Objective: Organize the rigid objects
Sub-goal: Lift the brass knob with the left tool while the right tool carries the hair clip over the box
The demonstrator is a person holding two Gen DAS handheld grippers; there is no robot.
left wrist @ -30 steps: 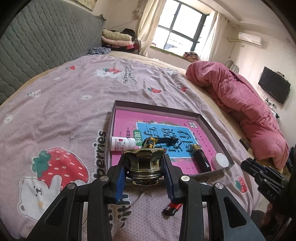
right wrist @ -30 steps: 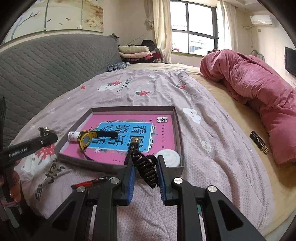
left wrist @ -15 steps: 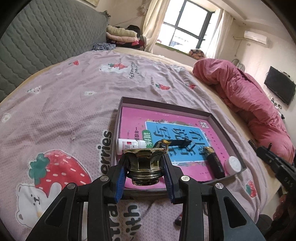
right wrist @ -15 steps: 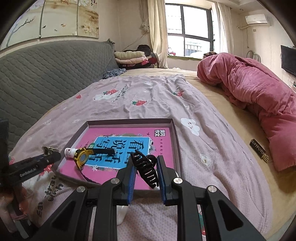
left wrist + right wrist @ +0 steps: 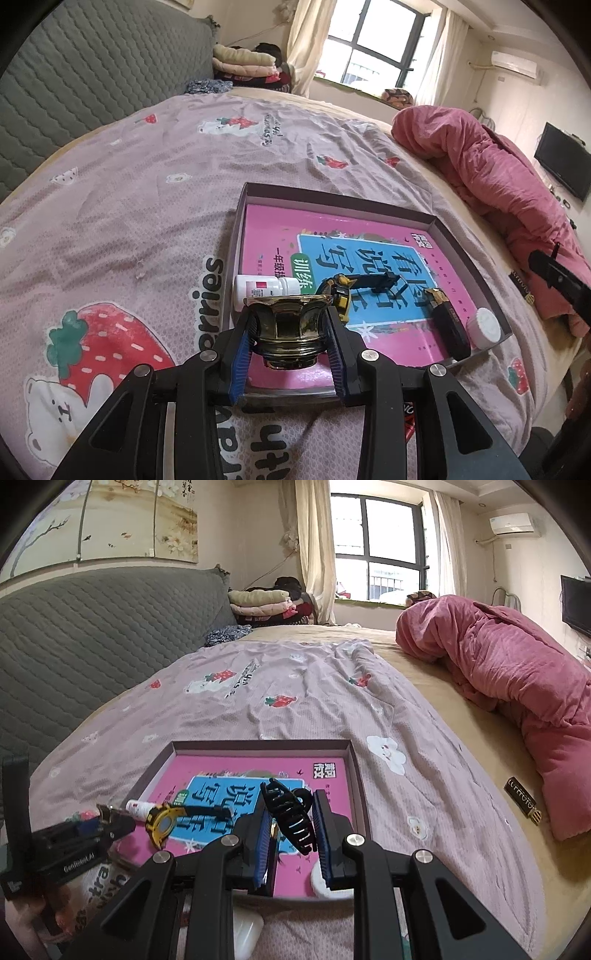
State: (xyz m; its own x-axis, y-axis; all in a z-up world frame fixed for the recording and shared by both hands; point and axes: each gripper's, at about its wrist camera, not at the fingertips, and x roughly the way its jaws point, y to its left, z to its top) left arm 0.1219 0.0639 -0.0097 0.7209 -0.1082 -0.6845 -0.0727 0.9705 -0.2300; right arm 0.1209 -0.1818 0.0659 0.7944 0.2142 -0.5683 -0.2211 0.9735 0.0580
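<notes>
The left gripper [image 5: 291,341] is clamped on a brass-coloured flared cup [image 5: 288,332], gripped at its waist so the wide rim stays upward, and hangs just over the near edge of the shallow box tray [image 5: 332,192]. The right gripper [image 5: 291,834] is closed on a black claw hair clip [image 5: 290,819], pinched across its body with the teeth tilted up, above the tray's near right corner. Both loads look poised for setting down inside.

Along the tray's near edge lie a white pill bottle [image 5: 264,288], a yellow-and-black watch [image 5: 340,291], a black lighter [image 5: 448,330] and a white round lid [image 5: 485,326] in the right corner, all on a pink book [image 5: 332,240]. The book's far half is bare, which I judge the freest landing room. Beyond the tray's far wall the strawberry bedsheet [image 5: 147,184] runs clear; a rolled pink quilt [image 5: 509,679] lines the bed's right edge.
</notes>
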